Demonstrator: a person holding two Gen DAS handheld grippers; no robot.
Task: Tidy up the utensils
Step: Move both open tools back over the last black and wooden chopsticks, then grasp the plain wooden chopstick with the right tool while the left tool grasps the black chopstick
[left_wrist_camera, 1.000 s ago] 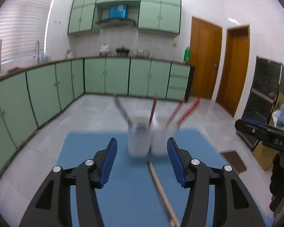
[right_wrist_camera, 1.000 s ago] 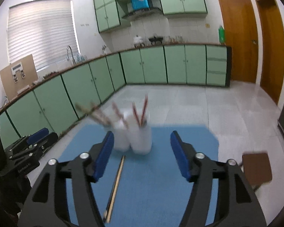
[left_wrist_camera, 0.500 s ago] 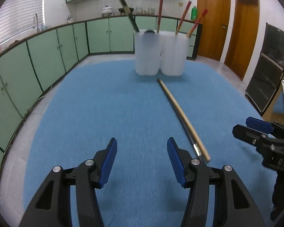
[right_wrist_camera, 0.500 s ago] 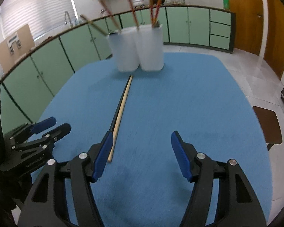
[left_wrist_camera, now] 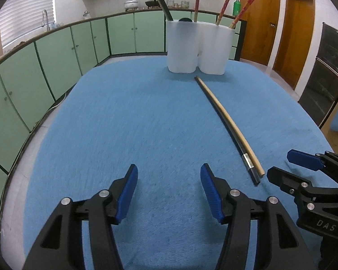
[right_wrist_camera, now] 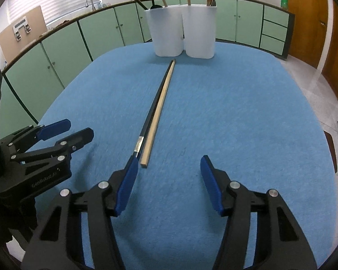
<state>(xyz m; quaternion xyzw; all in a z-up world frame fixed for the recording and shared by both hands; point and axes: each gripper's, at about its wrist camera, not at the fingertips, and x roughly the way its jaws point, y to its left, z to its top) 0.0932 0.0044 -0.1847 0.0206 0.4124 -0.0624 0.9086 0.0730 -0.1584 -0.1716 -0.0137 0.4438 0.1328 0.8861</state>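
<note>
Two white holders (left_wrist_camera: 196, 47) stand touching at the far end of the blue surface (left_wrist_camera: 124, 123). Two chopsticks (right_wrist_camera: 156, 112), one black and one tan, lie side by side before the holders. The left gripper (left_wrist_camera: 169, 189) is opening, the right gripper (right_wrist_camera: 169, 180) closing; both are empty.

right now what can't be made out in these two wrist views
- Lower parts of the red chopsticks and whatever else is inside: hidden by the two white plastic holders, both views.
- Tops of those chopsticks: cut off by the top edge, right wrist view.
- Near end of the black chopstick on the blue cloth: behind the right tool.
</note>
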